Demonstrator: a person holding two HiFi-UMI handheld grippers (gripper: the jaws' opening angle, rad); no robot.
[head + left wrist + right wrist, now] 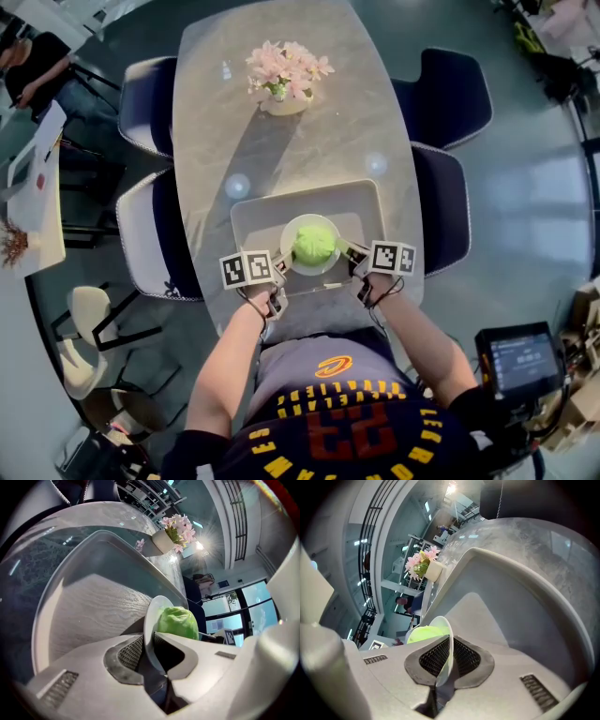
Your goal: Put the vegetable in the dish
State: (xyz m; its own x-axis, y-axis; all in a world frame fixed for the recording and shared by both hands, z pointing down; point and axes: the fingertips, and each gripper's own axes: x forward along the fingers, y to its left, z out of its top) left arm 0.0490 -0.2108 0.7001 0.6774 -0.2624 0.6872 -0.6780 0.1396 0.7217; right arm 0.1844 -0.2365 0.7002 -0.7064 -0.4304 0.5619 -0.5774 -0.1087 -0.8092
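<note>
In the head view, the vegetable [314, 244], a round, pale-green head with a crinkled, leafy surface (a cabbage or lettuce, I would guess), already sits in the middle of the white dish [292, 263]. The dish is over the near edge of a grey tray [253, 216] on the long table [281, 131], with a pot of pink flowers [285, 73] at the far end. The left gripper [278, 269] and right gripper [353, 255] meet the dish at opposite sides.

The left gripper view shows its jaws pinched onto the thin rim, the green head bulging just beyond them.

The right gripper view shows the same: ribbed pads closed on the rim's other edge, the vegetable behind.

So the placing itself looks done, and the step in hand seems to be handling the loaded dish with both grippers. Whether it rests on the tray or hangs just above it I cannot tell. Any next move calls for keeping both sides level, since the round head could roll.
</note>
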